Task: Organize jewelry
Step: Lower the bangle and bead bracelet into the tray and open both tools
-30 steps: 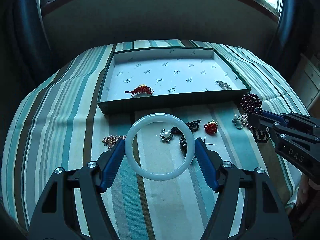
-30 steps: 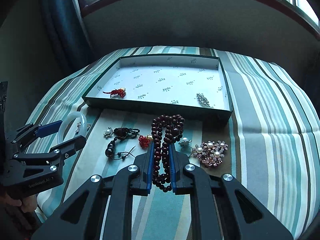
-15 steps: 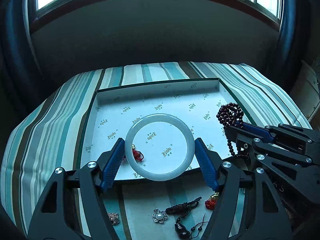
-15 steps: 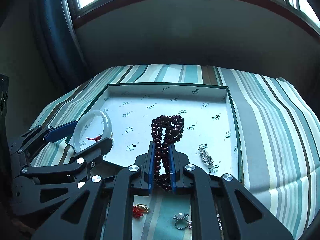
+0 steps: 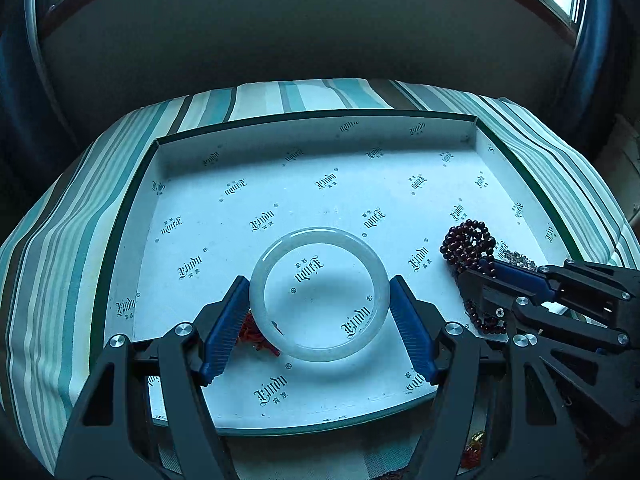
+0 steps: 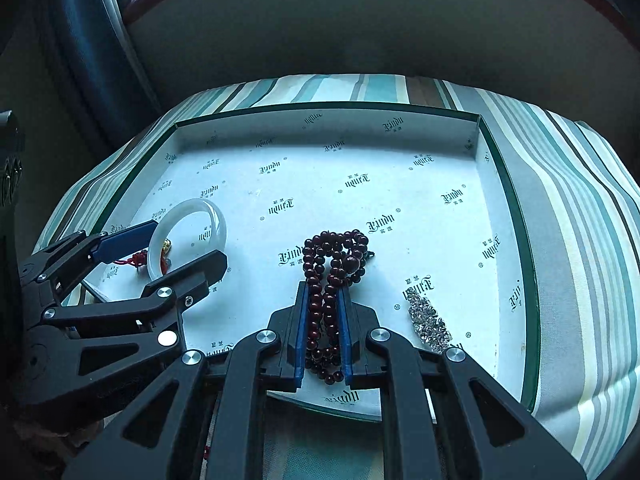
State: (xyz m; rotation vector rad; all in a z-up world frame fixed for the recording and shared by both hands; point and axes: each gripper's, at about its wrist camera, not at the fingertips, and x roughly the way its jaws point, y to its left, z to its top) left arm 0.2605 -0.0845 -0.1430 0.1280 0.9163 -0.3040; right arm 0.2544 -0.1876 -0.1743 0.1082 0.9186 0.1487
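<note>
1. The left gripper point(image 5: 319, 300) grasps a white jade-like bangle point(image 5: 319, 294), its blue pads pressed on the ring's two sides. In the left wrist view the bangle sits at the centre of the frame, over the near half of the shallow box tray point(image 5: 320, 116). Whether it touches the printed lining I cannot tell.
2. The right gripper point(image 6: 323, 312) is clenched on a dark red bead strand point(image 6: 334, 264). The loops bunch above the pads at the centre of the right wrist view, over the tray's lining.
3. Already in the tray: a red knotted cord charm point(image 6: 138, 258), at the left of the right wrist view and partly behind the bangle, and a silver rhinestone piece point(image 6: 429, 322) at the lower right, just beside the beads.
4. Judging by this, two pieces are stored and two more are about to be set down; neither is released yet.
5. Left to do: a few small items lie on the striped cloth point(image 5: 72, 216) below the tray's near edge at the bottom of the left wrist view, a red and gold trinket point(image 5: 474, 446) among them, mostly hidden by the gripper.
</note>
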